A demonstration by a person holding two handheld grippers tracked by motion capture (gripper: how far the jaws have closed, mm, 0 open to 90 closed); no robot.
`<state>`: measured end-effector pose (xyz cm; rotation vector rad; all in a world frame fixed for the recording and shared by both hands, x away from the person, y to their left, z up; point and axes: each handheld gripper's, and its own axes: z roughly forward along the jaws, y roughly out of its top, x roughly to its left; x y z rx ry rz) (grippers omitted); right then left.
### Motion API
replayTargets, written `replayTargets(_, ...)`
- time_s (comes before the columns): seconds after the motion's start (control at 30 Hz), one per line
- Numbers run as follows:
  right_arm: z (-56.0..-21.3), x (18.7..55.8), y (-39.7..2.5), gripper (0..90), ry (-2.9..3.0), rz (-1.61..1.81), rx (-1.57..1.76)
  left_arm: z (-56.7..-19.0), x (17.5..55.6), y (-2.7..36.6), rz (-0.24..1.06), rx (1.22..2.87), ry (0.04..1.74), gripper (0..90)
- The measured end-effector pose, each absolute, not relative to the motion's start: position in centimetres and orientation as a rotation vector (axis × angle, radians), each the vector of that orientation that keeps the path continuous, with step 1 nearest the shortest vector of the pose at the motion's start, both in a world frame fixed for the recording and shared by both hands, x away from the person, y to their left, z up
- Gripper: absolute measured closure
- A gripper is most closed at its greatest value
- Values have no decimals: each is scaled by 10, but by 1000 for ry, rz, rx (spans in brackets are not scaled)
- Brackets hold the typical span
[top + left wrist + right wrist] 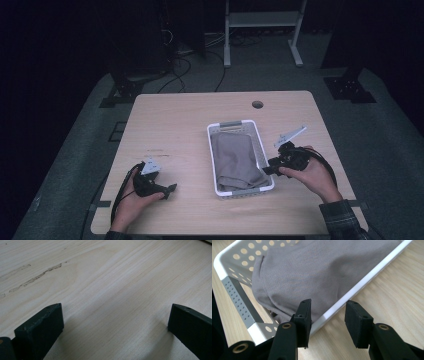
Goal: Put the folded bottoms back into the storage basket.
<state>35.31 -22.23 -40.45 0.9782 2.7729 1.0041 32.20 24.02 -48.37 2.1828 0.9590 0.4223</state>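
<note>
Table (175, 125) w/ basket (263, 148) of grey cloth (235, 160) near front edge; my right tool (327, 315), jaws apart, straddles its right rim, left tool (112, 325) open, well apart.

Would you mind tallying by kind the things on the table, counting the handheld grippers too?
Baskets: 1, the white basket
Cloths: 1, the grey cloth lying in it
Grippers: 2, the left gripper and the right gripper
Total: 4
</note>
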Motion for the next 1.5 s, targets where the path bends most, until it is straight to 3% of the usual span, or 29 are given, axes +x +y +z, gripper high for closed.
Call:
replayTargets(0.23,-396,350,-238,557,2695,1073,1014,-484,322,240,421,2181,962,0)
replayTargets(0.43,-398,345,-251,729,2695,1002,1028,-484,322,240,423,2182,959,0)
replayTargets(0.97,-405,337,-227,759,2773,1049,915,-484,322,240,421,2181,961,0)
replayTargets(1.23,-408,337,-219,675,2739,1039,899,-484,322,240,422,2183,959,0)
replayTargets(1.3,-411,339,-227,586,2671,1034,939,-484,322,240,422,2183,959,0)
replayTargets(1.5,-420,345,-245,445,2528,983,986,-484,322,240,422,2183,959,0)
